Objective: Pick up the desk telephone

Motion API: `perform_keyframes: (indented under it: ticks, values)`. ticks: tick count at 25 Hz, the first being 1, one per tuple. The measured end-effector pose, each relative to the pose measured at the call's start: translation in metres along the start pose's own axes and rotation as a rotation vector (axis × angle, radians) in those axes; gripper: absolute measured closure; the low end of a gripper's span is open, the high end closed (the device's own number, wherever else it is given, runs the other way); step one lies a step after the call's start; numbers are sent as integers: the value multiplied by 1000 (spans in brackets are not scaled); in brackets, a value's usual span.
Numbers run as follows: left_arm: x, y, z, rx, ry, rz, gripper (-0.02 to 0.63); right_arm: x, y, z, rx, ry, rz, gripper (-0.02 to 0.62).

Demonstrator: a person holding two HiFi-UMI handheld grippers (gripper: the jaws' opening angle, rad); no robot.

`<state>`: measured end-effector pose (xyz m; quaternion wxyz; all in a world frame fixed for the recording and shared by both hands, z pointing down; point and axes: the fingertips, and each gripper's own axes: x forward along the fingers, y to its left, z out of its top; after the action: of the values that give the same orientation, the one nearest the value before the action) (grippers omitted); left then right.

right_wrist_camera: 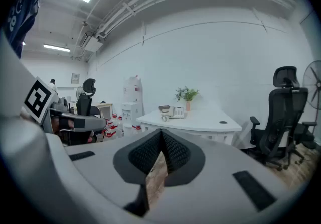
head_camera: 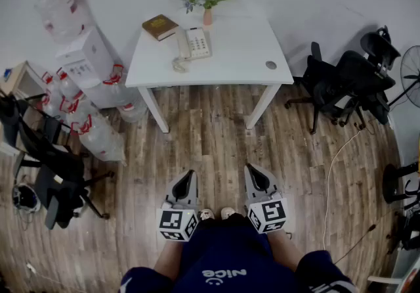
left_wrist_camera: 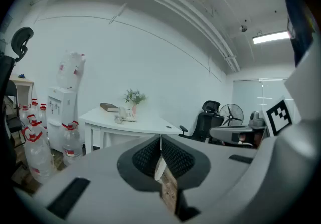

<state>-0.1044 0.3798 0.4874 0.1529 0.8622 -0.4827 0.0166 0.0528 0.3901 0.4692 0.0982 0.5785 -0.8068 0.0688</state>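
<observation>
The cream desk telephone lies on the white table across the room, its handset on the left side; it also shows small in the left gripper view as the telephone and in the right gripper view as the telephone. My left gripper and right gripper hang side by side close to my body, well short of the table. Both are shut with nothing between the jaws.
A brown book and a small vase of flowers share the table. A water dispenser and several water bottles stand at the left. Black office chairs and a fan fill the right. Wooden floor lies between.
</observation>
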Motion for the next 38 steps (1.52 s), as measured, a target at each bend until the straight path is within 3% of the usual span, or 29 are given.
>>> perform_keyframes:
  ticks: [11, 22, 30, 38]
  values:
    - [-1, -6, 5, 33, -17, 32, 586, -2, -5, 2, -8, -26, 14, 574]
    - [2, 8, -5, 1, -3, 55, 586, 5, 6, -19, 29, -17, 62, 572]
    - [55, 17, 5, -10, 1, 108, 586, 56, -29, -18, 33, 3, 133, 572]
    - [142, 13, 31, 2, -2, 131, 584, 135, -90, 14, -8, -19, 218, 572]
